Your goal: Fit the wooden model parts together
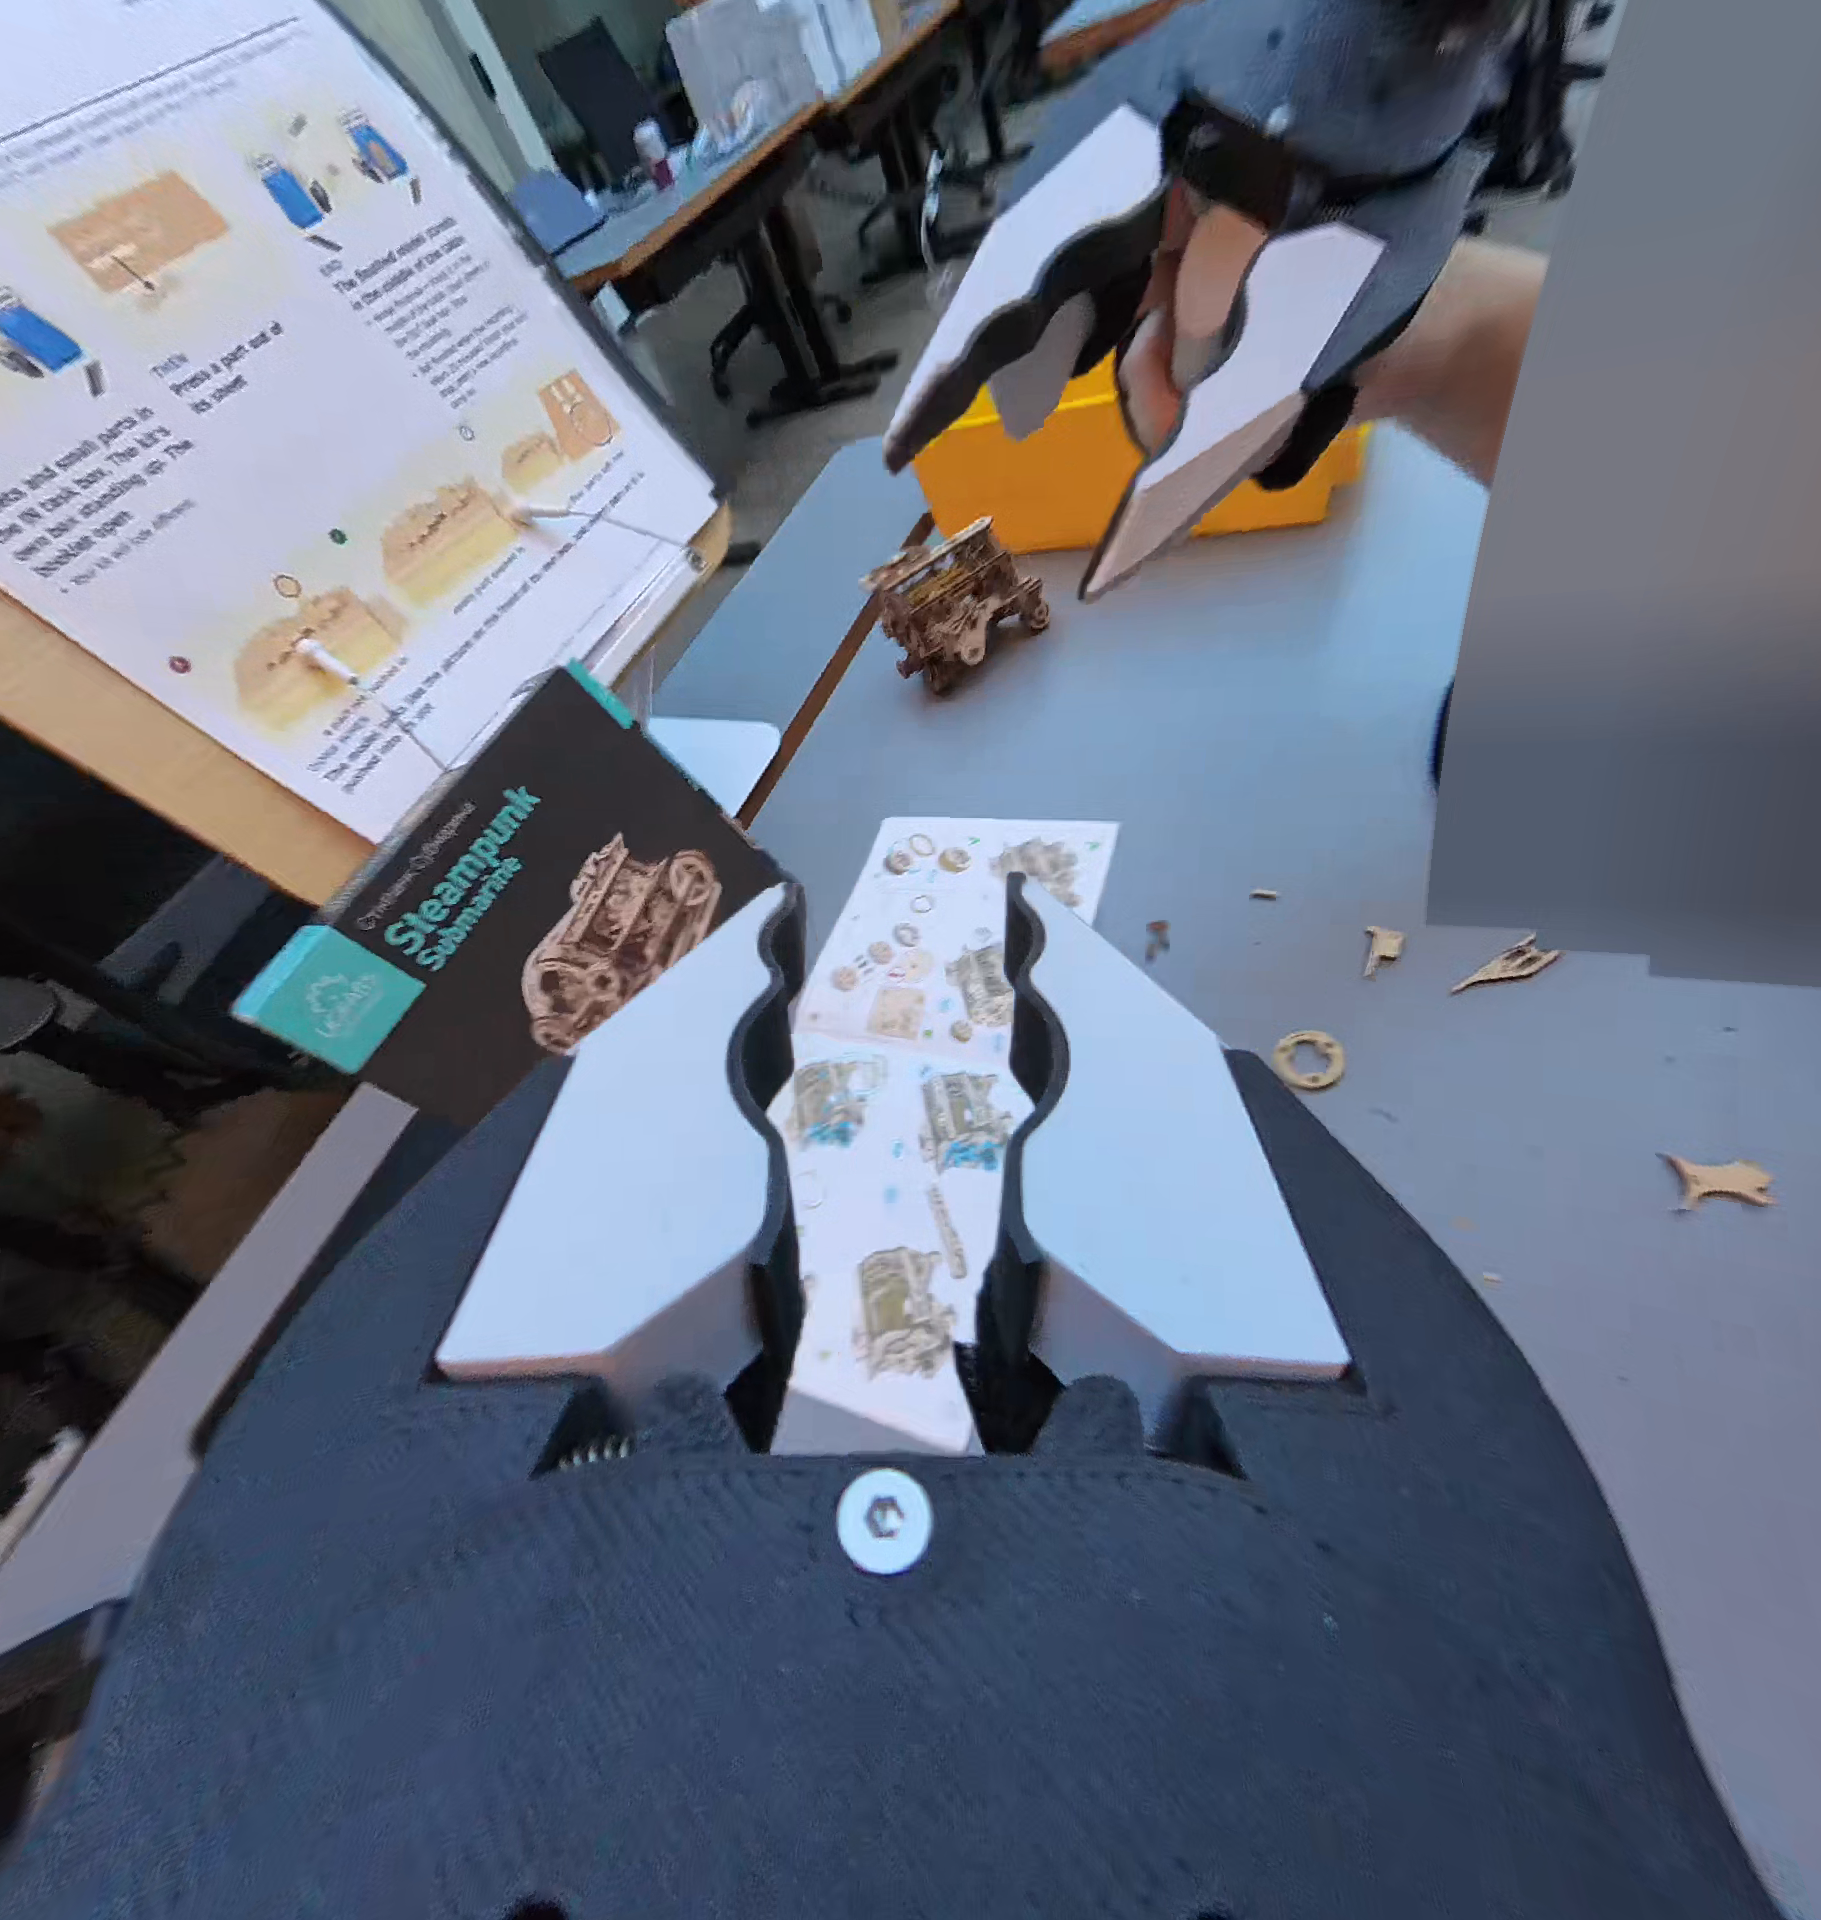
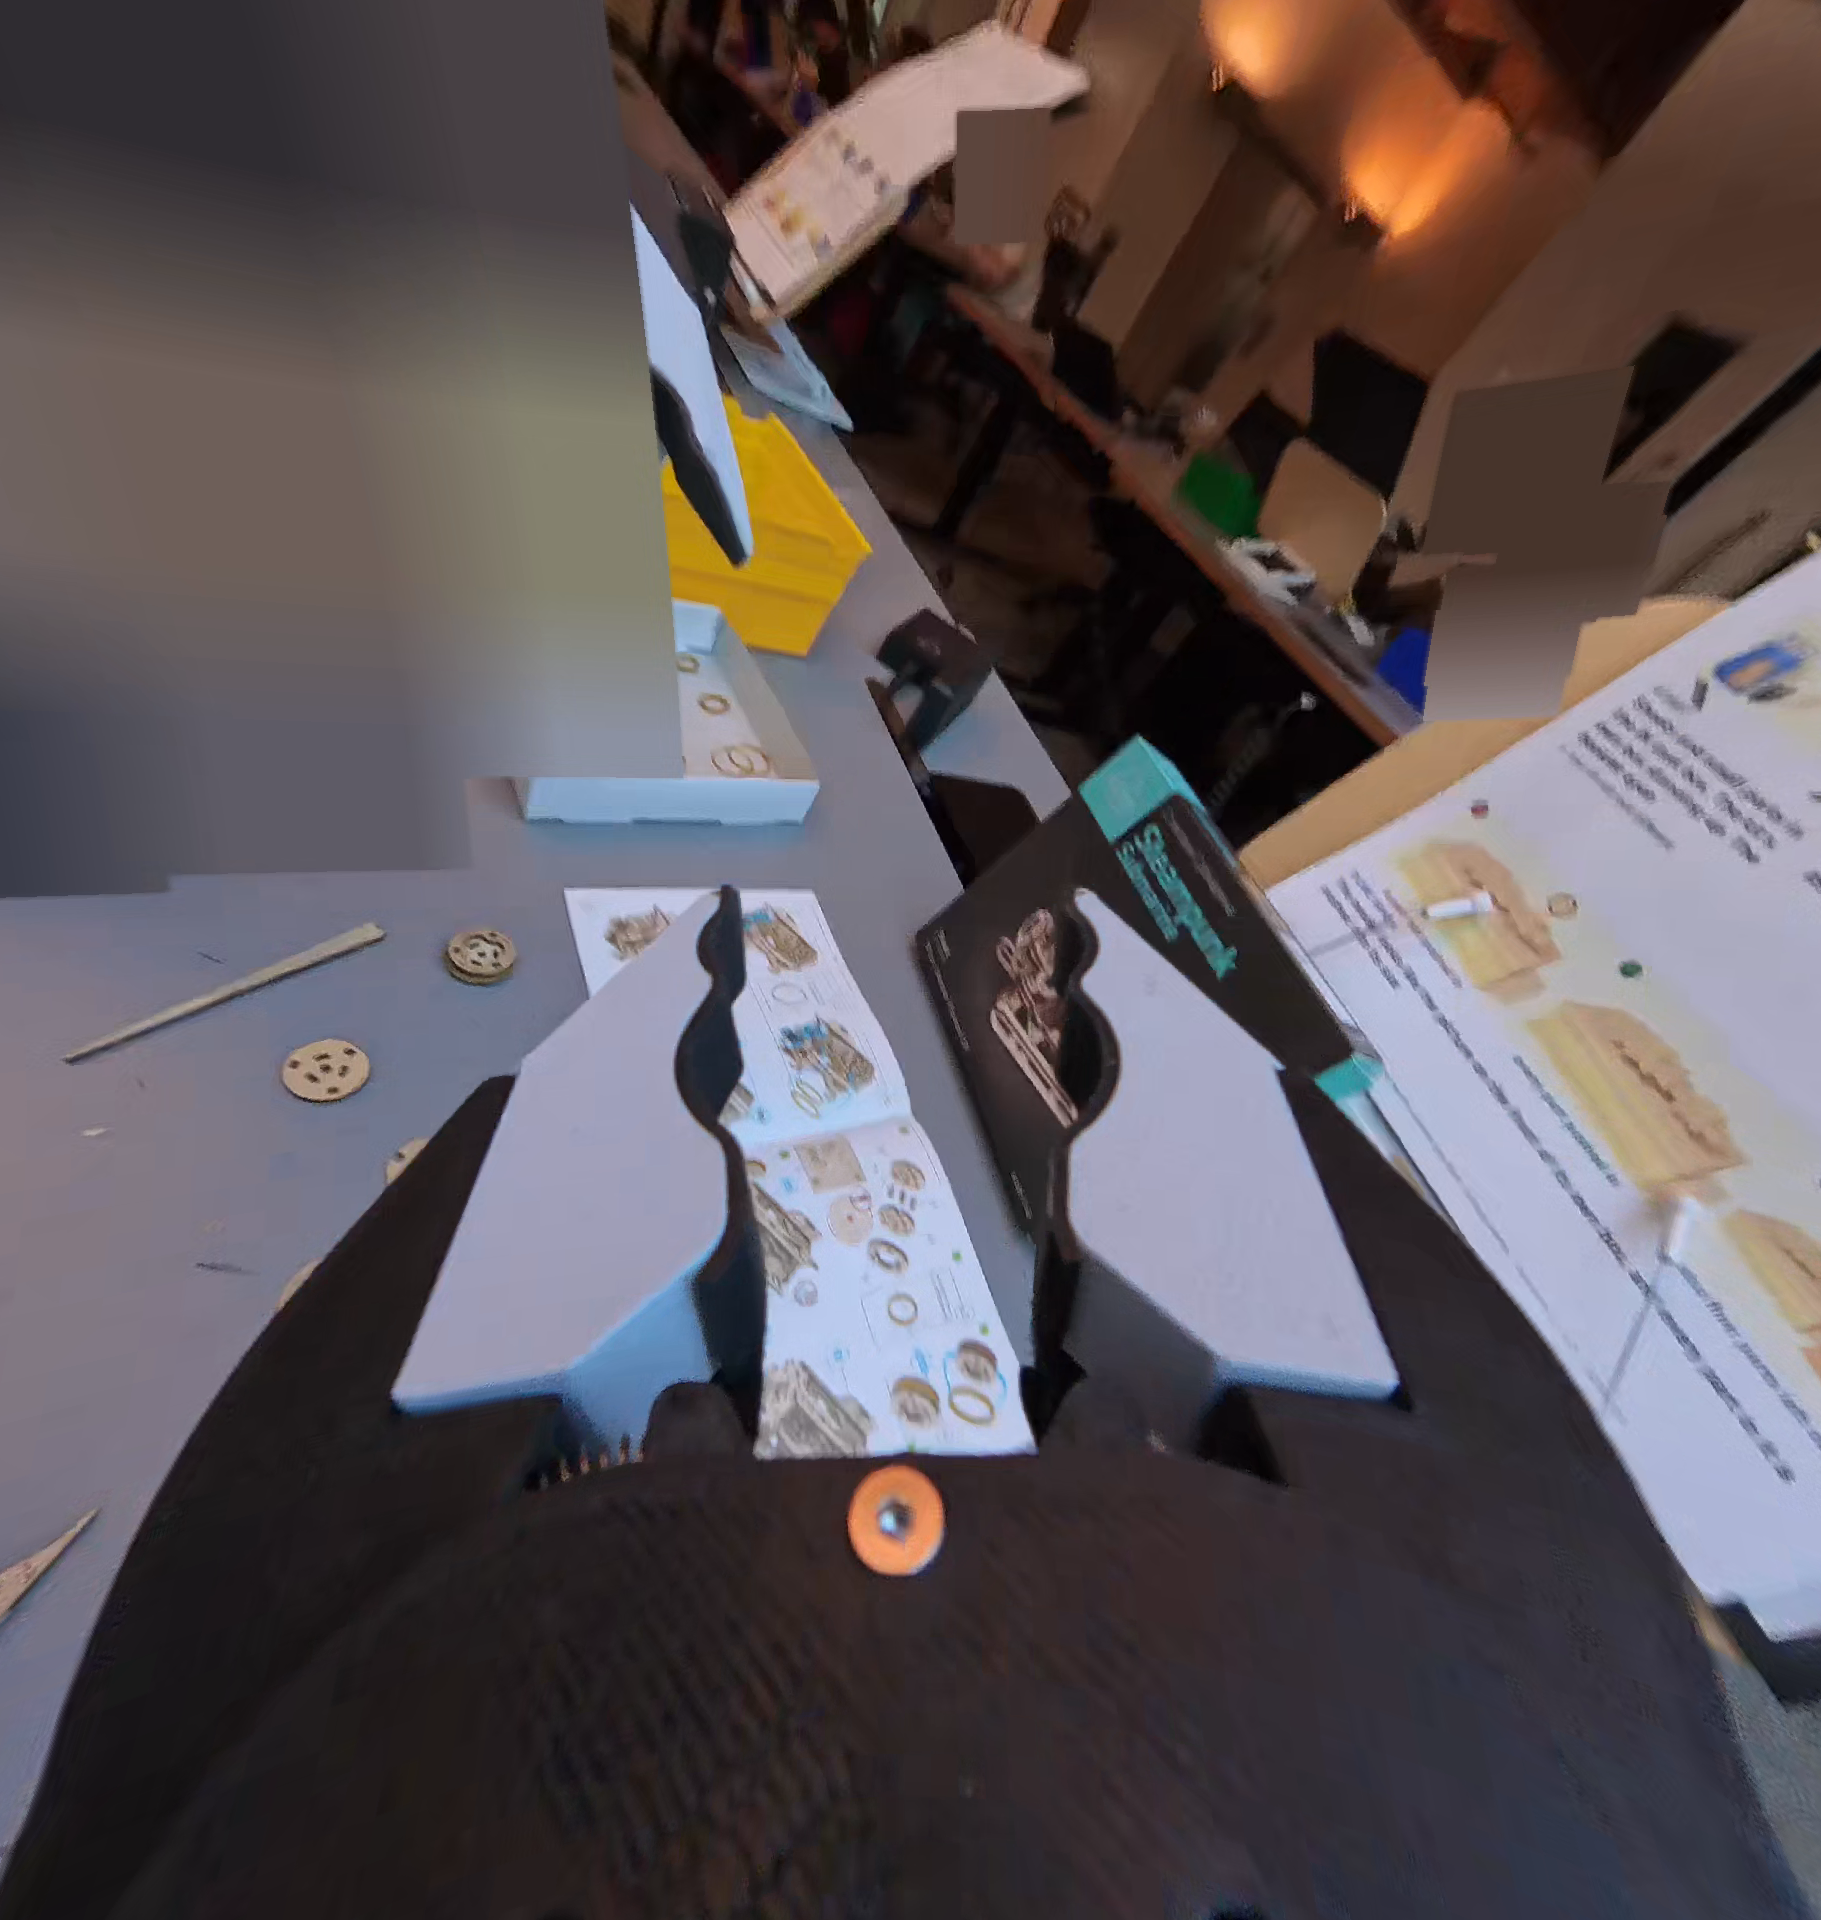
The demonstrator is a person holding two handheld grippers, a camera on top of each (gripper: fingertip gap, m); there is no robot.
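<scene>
- Left gripper [image 1: 901,935]: fingers parted, nothing between them. It hangs over the folded instruction sheet [image 1: 927,1091] on the grey tabletop [image 1: 1301,727]; my guess is the person is checking the diagrams before picking a part.
- Right gripper [image 2: 901,925]: fingers spread, also empty, over the same sheet from the opposite side. In the left wrist view it shows at 1 o'clock, raised above the tabletop in front of the yellow bin [image 1: 1072,468].
- Part-built wooden model [image 1: 953,608]: stands on the tabletop at 12 o'clock in the left wrist view, just in front of the yellow bin, well apart from both grippers. Long axis appears to run left-right across that view; which end is the front I cannot tell.
- Loose wooden parts: a flat ring [image 1: 1308,1060] and offcut scraps [image 1: 1721,1182] at 3 o'clock in the left wrist view. In the right wrist view, two perforated discs [image 2: 326,1070] and [image 2: 481,956] lie flat at 9–10 o'clock, with a long thin stick [image 2: 225,992] whose long axis runs from 8 toward 2 o'clock, wide end at the upper right.
- Kit box [image 1: 532,914]: leans against a propped board carrying a large instruction page [image 1: 293,416], probably stood up for reading while working.
- White tray [image 2: 677,800]: holds more rings, near the yellow bin.
- Judgement: no fitting under way; a part must be chosen first.
</scene>
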